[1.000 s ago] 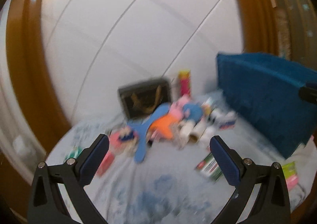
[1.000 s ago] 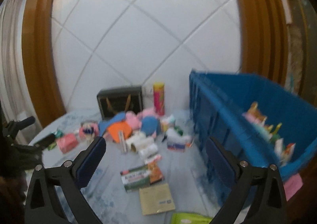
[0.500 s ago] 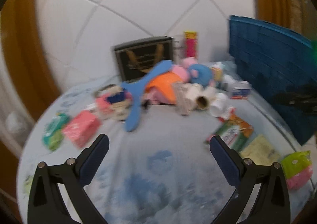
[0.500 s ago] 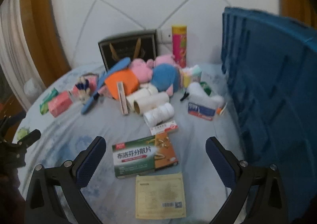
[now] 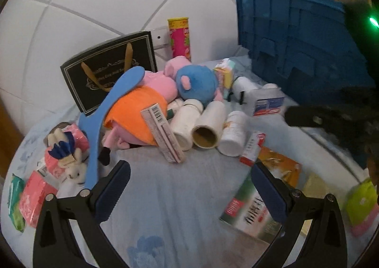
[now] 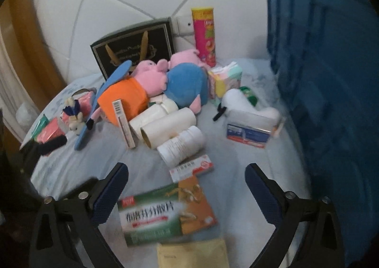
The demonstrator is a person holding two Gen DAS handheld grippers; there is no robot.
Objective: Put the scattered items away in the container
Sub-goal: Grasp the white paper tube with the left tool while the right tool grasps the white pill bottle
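A heap of scattered items lies on a pale blue cloth: pink plush pigs in orange (image 5: 139, 111) and blue (image 6: 184, 83), white rolls (image 5: 208, 125), a white bottle (image 6: 181, 146), a blue shoehorn (image 5: 104, 121) and small boxes. A blue crate (image 6: 331, 90) stands at the right, also in the left wrist view (image 5: 298, 54). My left gripper (image 5: 189, 187) is open and empty above bare cloth before the heap. My right gripper (image 6: 187, 192) is open and empty over a green and orange medicine box (image 6: 165, 213).
A black gift bag (image 5: 109, 71) and a tall pink snack can (image 6: 205, 35) stand against the tiled wall. Pink and green packets (image 5: 30, 194) lie at the left edge. A yellow-green packet (image 5: 362, 204) lies at the right. A tan envelope (image 6: 191, 253) lies nearest.
Both grippers have tilted down and moved closer to the heap; the items now look larger and fill the views. Both stayed open and empty.
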